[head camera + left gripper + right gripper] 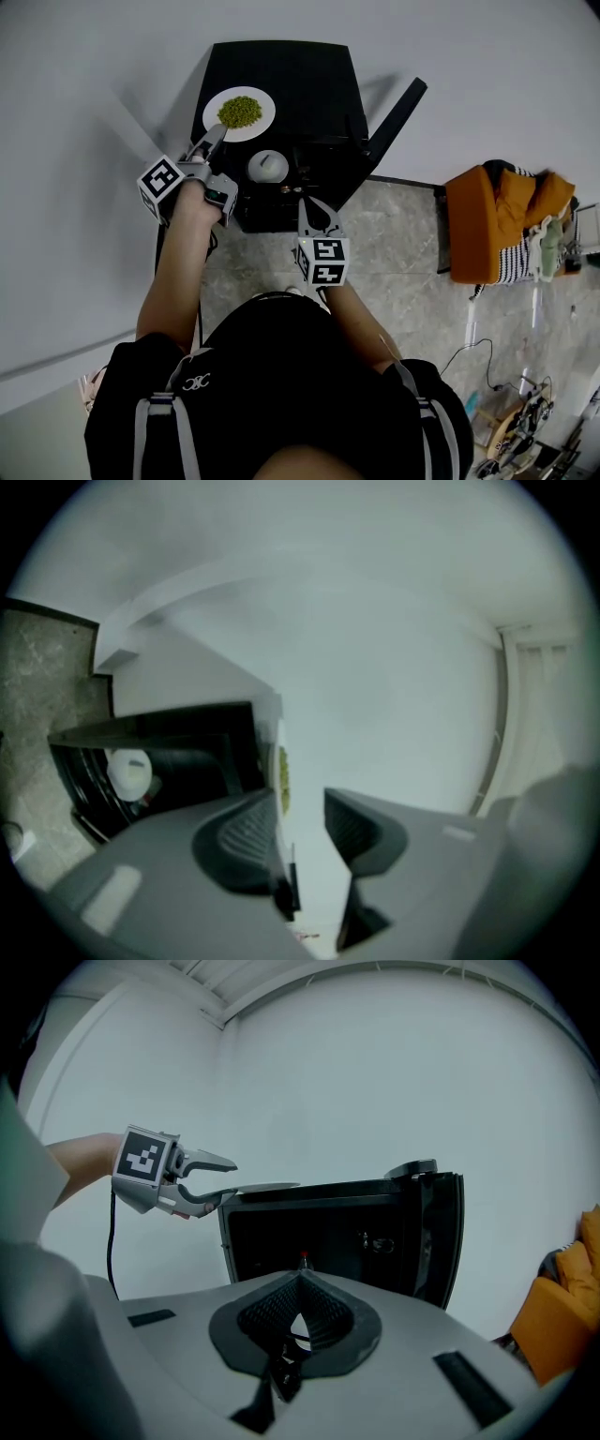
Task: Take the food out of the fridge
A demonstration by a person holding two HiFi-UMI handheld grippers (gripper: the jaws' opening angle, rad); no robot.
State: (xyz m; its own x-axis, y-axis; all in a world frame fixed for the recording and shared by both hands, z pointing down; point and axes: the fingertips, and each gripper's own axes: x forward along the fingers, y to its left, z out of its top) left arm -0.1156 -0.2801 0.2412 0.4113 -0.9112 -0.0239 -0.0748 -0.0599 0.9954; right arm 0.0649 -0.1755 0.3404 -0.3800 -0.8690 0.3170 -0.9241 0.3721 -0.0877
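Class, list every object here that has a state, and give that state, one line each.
Fridge: door open.
Plate: on the fridge top, holding green peas.
Left gripper: open, plate rim between its jaws.
Right gripper: shut, empty.

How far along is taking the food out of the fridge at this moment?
Done: a plate of green food sits on top of the open fridge. In hand: the left claw is open with the plate's rim between its jaws, not pinching it. Left: a white container is still inside the fridge; the right claw, shut and empty, hovers in front.
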